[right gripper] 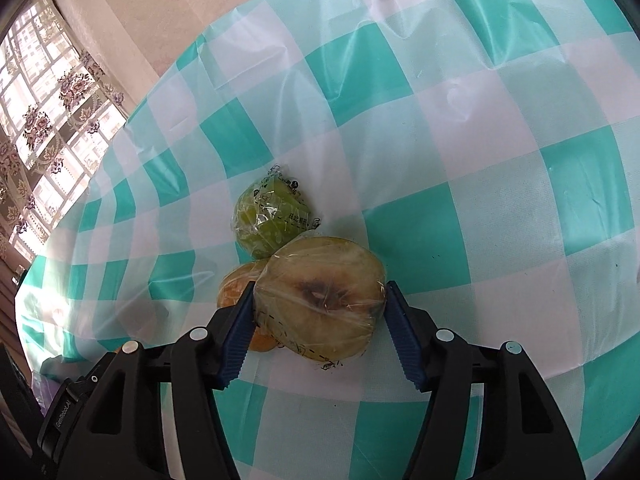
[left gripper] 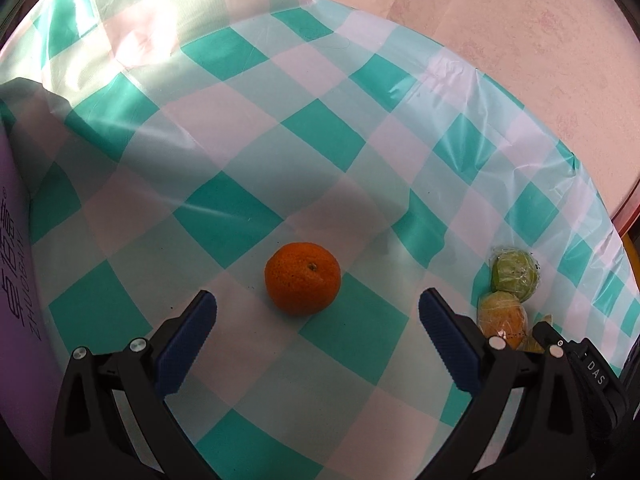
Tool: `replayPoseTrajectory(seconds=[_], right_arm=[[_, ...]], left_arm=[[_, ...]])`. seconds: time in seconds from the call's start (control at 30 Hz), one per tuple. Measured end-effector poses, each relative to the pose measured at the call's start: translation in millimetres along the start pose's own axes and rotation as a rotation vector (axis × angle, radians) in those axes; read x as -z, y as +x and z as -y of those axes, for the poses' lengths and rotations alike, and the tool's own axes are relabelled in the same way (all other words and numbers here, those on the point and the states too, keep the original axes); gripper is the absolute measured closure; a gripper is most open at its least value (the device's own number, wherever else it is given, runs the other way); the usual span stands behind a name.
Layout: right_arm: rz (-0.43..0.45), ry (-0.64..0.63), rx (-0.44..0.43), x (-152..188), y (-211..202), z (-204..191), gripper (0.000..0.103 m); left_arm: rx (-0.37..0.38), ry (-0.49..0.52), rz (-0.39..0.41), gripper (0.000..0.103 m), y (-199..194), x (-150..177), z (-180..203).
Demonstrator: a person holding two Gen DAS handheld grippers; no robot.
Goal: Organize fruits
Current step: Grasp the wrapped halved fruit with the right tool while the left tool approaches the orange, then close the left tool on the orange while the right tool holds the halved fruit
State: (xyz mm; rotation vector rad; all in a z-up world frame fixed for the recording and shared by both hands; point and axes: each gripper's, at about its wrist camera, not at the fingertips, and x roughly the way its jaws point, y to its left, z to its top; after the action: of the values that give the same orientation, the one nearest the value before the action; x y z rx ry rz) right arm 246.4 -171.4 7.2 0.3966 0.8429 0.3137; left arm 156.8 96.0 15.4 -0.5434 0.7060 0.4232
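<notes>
**Daylight, glare and fisheye bend**

Daylight entered through the curtained window (right gripper: 44, 120), washing out the tablecloth (left gripper: 248, 184) at its far left corner. Its glossy plastic showed streaky glare. Soft shadows fell. Both views curved strongly, with dark vignetted corners.

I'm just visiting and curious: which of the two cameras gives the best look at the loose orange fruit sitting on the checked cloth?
The left wrist view. There the orange sits whole and unobstructed on the tablecloth, just ahead of the open left gripper. The right wrist view does not show it; it shows the right gripper closed around a wrapped yellowish fruit.
</notes>
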Motion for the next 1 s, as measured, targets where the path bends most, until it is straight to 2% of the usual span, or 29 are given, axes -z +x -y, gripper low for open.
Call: replayPoseTrajectory(seconds=[0.1,0.2,0.3,0.37,0.43,0.83,1.0], right_arm=[[0.004,-0.001,-0.011,-0.2,-1.6,1.5,0.042],[0.000,0.001,-0.017,0.1,-1.4,2.1,0.042],[0.004,-0.001,-0.024,0.6,-3.3,3.3,0.042],[0.008,0.000,-0.026,1.0,-4.6,3.2,0.042],[0.016,0.001,-0.027,1.3,-6.5,4.3,0.042],[0.008,0.084,-0.042,-1.1,-6.3,21.9,0.042],[0.033,0.123,-0.056,0.1,-14.1,29.0,0.042]], left_arm=[[-0.046,-0.014,-0.026,0.002,8.1,-3.7,-1.1],[-0.087,0.016,-0.038,0.008,12.9,-4.9,3.8],[-0.125,0.035,-0.028,0.026,14.3,-4.8,7.3],[-0.144,0.037,-0.027,0.046,14.7,-5.7,7.0],[-0.116,0.030,-0.027,0.062,14.0,-6.0,4.8],[0.009,0.040,-0.001,0.063,5.2,-1.9,6.7],[0.114,0.080,-0.017,0.063,-4.7,6.6,10.2]])
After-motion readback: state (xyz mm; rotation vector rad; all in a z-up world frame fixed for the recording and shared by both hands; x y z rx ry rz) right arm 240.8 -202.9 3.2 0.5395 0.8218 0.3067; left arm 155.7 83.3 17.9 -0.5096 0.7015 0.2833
